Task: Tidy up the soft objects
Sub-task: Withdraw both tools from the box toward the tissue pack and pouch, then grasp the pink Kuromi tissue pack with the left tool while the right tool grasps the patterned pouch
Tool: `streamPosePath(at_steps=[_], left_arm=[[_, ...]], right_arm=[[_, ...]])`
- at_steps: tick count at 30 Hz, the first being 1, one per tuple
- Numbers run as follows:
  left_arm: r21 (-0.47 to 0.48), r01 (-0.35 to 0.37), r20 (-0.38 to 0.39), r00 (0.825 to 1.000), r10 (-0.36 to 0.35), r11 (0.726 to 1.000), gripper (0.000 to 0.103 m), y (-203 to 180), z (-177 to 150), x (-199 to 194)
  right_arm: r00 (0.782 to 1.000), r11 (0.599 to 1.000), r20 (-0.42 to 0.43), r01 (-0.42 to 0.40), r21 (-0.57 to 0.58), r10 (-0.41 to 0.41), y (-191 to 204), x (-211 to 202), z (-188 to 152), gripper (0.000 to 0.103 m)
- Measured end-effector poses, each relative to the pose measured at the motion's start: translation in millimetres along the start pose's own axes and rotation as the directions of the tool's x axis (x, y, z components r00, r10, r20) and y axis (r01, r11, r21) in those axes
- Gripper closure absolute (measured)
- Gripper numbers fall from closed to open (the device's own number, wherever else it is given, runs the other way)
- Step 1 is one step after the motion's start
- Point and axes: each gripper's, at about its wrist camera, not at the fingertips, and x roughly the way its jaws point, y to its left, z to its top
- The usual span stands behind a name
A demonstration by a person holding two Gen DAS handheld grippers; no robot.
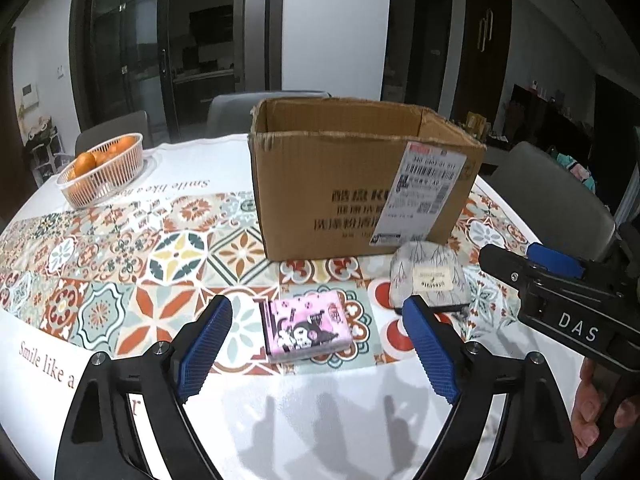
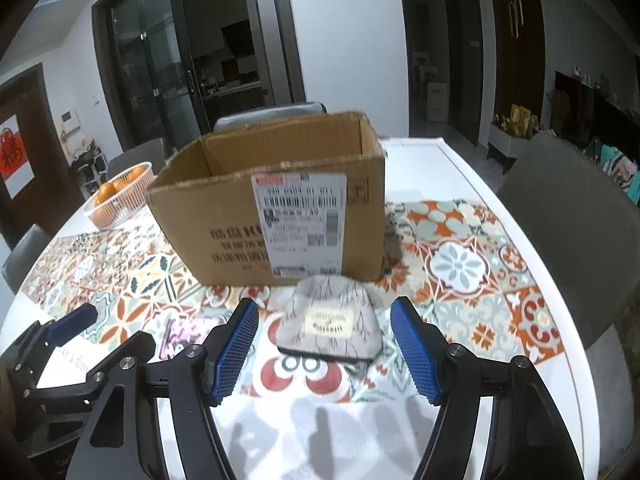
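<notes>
Big picture first: the counter (image 1: 280,420) with its patterned tile cloth carries an open cardboard box (image 1: 352,184), and from here the inside of that box shows only bare walls, its floor hidden, so whether anything has gone in yet is impossible to say. Two soft things sit out on the cloth in front of it, so the job looks barely under way. There's the grey patterned pouch (image 2: 332,320), lying just in front of the box, and the right hand-held gripper (image 2: 325,350) hovers over it with its jaws spread wide, gripping nothing. And beside it, the pink tissue pack (image 1: 306,330), flat on the cloth, with the left hand-held gripper (image 1: 316,350) likewise spread and empty above it. Both items look lined up for a pick, both left to do. A basket of oranges (image 1: 102,168) sits off to the far side, uninvolved.
</notes>
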Motion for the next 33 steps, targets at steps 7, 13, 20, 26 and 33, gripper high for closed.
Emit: streamPosePath(at_steps=[7,13,20,26,33], left_arm=[[-0.018,0.001,-0.036,0.999,-0.001,1.0,0.012,1,-16,16],[-0.034,-0.008,-0.078,0.997,0.005,0.999,0.012,2,-26,32],[-0.014,-0.031,-0.108,0.994,0.029,0.999,0.012,0,-28,52],[0.002,-0.05,-0.13,0.99,0.05,0.999,0.012,-3,-26,68],[0.001,-0.064,-0.151,0.987,0.063,0.998,0.012,-1,-25,80]], right_arm=[[0.999,1.0,-0.043,0.002,0.015,-0.001,-5,15,-13,0.033],[0.997,0.999,-0.072,0.005,0.037,-0.003,-9,28,-22,0.033],[0.995,0.999,-0.096,0.026,0.038,-0.022,-14,43,-28,0.033],[0.995,0.998,-0.098,0.033,0.05,-0.028,-22,58,-25,0.033],[0.994,0.998,-0.098,0.043,0.038,-0.039,-26,77,-18,0.033]])
